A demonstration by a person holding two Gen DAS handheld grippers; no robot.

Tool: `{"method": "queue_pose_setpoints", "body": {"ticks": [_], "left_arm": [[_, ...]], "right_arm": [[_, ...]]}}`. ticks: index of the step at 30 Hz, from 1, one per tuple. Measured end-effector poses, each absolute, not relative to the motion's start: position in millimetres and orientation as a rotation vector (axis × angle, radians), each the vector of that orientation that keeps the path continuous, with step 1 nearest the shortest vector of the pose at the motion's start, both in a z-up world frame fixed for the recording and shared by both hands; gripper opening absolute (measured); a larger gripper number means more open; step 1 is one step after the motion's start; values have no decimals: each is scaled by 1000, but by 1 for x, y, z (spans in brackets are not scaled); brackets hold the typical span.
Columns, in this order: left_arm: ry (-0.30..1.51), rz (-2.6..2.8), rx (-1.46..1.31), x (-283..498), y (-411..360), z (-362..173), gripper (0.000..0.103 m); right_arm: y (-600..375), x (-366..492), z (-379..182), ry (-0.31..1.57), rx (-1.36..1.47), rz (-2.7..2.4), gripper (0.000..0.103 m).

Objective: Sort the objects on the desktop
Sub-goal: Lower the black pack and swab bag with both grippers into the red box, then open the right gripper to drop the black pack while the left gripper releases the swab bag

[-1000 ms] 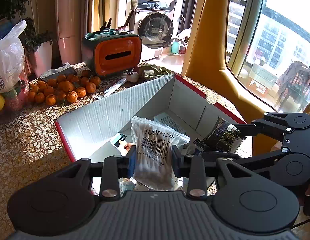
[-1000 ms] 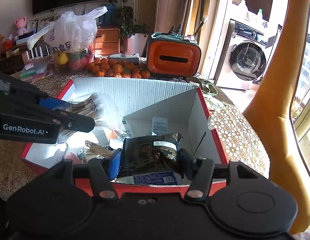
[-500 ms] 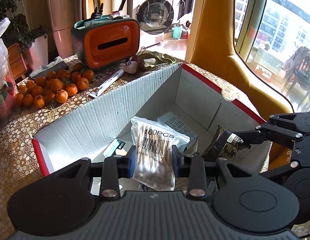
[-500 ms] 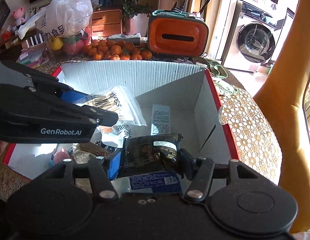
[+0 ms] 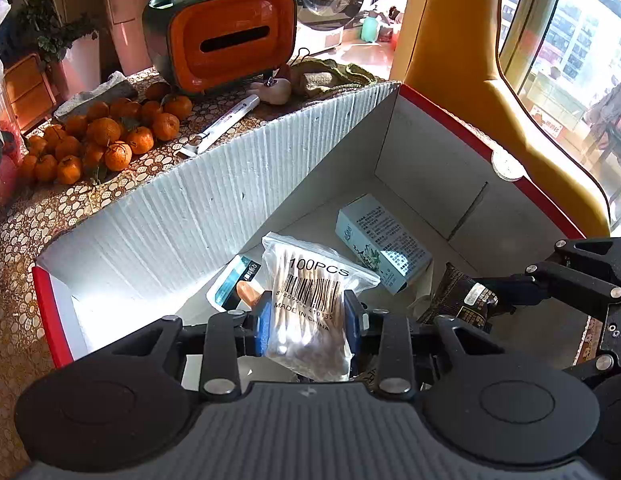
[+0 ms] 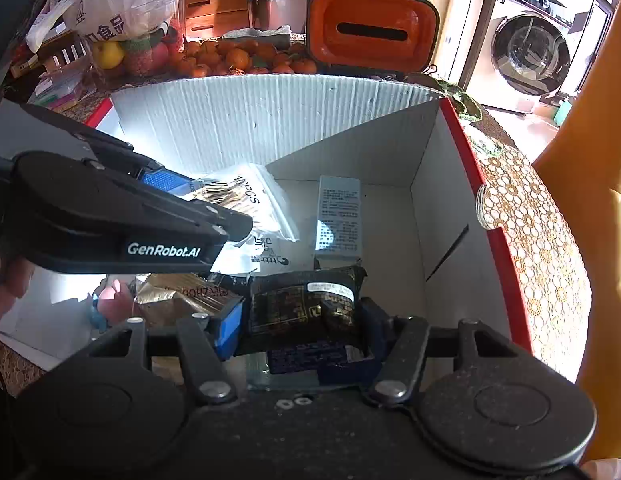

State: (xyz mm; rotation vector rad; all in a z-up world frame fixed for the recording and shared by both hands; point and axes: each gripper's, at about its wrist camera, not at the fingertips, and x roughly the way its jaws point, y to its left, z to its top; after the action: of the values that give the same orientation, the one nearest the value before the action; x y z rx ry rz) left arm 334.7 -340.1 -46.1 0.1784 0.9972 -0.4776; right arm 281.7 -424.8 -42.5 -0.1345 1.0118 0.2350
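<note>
Left tongs (image 5: 306, 322) clamped, right tongs (image 6: 300, 326) clamped, side by side, angled downward.

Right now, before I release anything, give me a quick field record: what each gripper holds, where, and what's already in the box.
left gripper: shut on bag of cotton swabs, held over the box
right gripper: shut on dark snack packet, held over the box
cardboard box: open, red-edged, on the patterned table
in box: pale blue carton, other small packets
outside box: tangerines, orange case
</note>
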Motion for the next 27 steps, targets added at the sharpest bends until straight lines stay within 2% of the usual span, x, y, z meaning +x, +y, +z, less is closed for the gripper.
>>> {"method": "queue_pose_setpoints", "body": {"ticks": [14,17,20,22,27], "left_arm": [[1051,-484,171,340,-343,-54,35],[1063,-474,158,341,-342,-55,39],[1069,-461,156,342,-341,-55,52],[1063,-448,143,341,-338,-53,67],[1053,-440,124,338,-333,-47,67]], "right_arm": [[-421,286,-50,1043,-146,227,63],[-421,287,-51,1044,-148,221,64],[-421,285,-50,1040,-149,217,69],[-422,284,-48,1035,-148,221,72],[-421,279,-40,1015,-151,224,76]]}}
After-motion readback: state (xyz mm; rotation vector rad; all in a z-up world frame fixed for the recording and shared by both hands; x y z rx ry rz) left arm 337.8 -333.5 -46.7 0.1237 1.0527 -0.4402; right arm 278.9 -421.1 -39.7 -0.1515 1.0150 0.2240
